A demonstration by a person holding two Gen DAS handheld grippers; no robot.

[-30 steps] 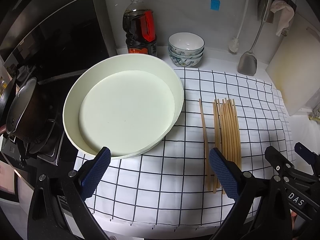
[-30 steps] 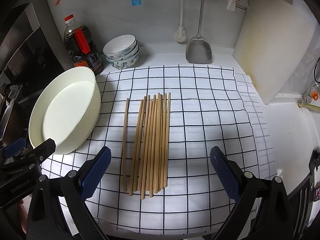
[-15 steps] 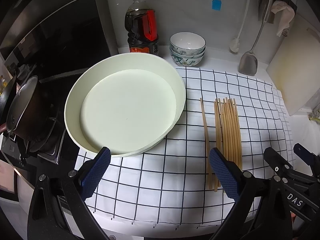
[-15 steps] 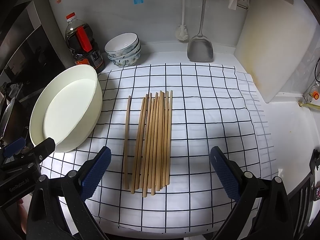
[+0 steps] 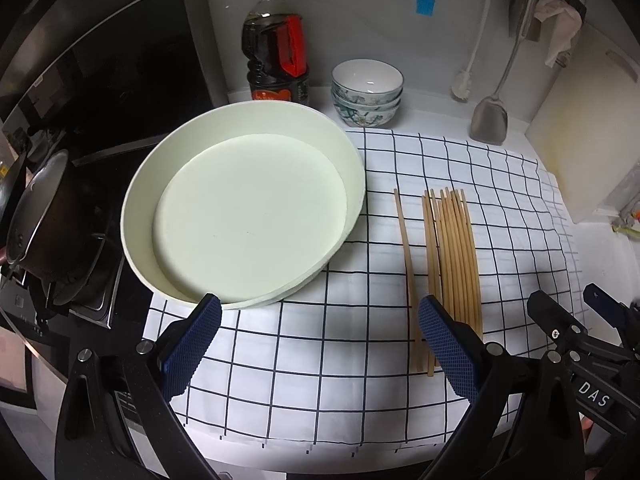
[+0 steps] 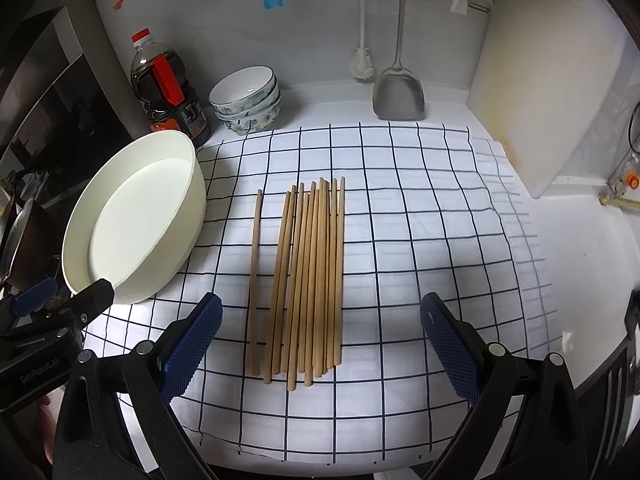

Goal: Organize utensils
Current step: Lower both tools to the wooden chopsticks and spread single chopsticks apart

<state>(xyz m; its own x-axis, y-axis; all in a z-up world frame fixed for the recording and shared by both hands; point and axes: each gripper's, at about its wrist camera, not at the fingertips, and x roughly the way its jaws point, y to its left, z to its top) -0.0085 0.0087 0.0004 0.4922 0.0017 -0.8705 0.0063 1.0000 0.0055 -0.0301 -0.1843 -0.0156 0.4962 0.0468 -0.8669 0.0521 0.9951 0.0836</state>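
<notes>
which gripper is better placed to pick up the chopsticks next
Probably the right gripper: its open jaws frame the chopsticks. The left gripper faces the white bowl, chopsticks off to its right.

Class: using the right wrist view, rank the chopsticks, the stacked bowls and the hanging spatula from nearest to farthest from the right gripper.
1. chopsticks, just ahead of the right gripper, on the cloth.
2. bowls, far left, by the wall.
3. spatula, far right; too close to the bowls to rank.

White counter (image 6: 580,248), checked cloth (image 6: 420,240) spread over it, stacked bowls (image 6: 246,98), dark bottle (image 6: 168,88), perhaps oil
</notes>
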